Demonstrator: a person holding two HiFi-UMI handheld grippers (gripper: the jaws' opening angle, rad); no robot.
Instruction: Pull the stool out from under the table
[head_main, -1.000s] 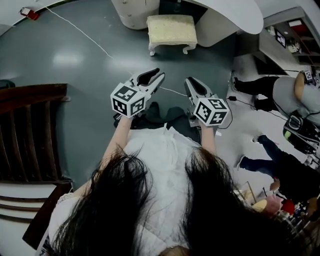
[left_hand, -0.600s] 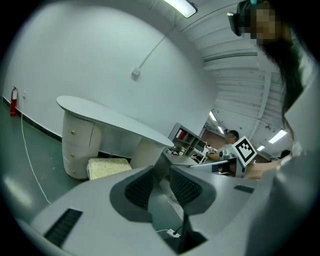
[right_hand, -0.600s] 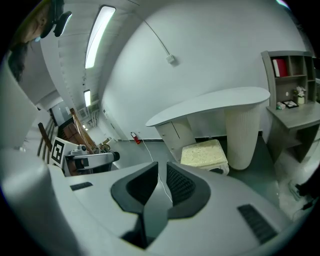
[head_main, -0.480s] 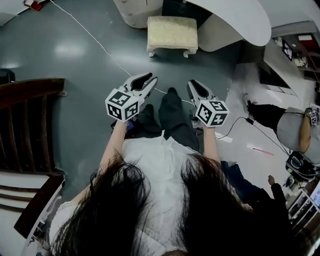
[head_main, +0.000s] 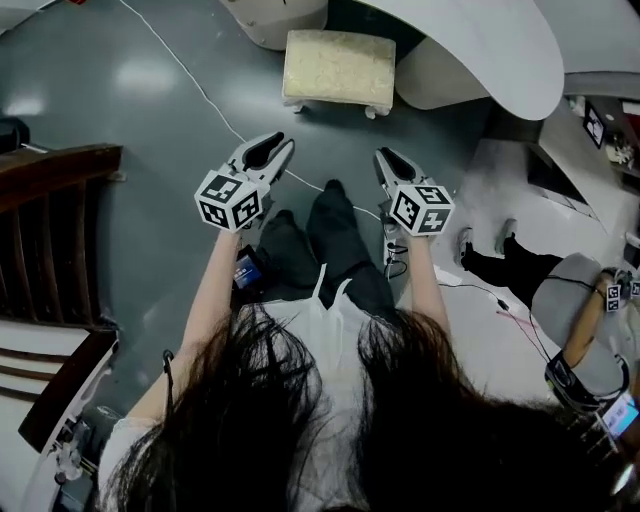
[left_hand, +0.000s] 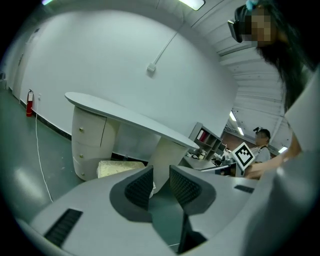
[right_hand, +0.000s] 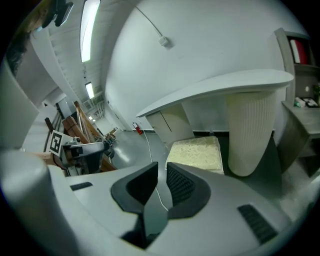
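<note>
We hold our left claw and right claw closed to a narrow slit, empty; the stool stands well ahead of both, its far end hidden under the table

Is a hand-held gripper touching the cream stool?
No, the left hand-held gripper and the right hand-held gripper are both short of the stool, with bare floor showing between them and it.
</note>
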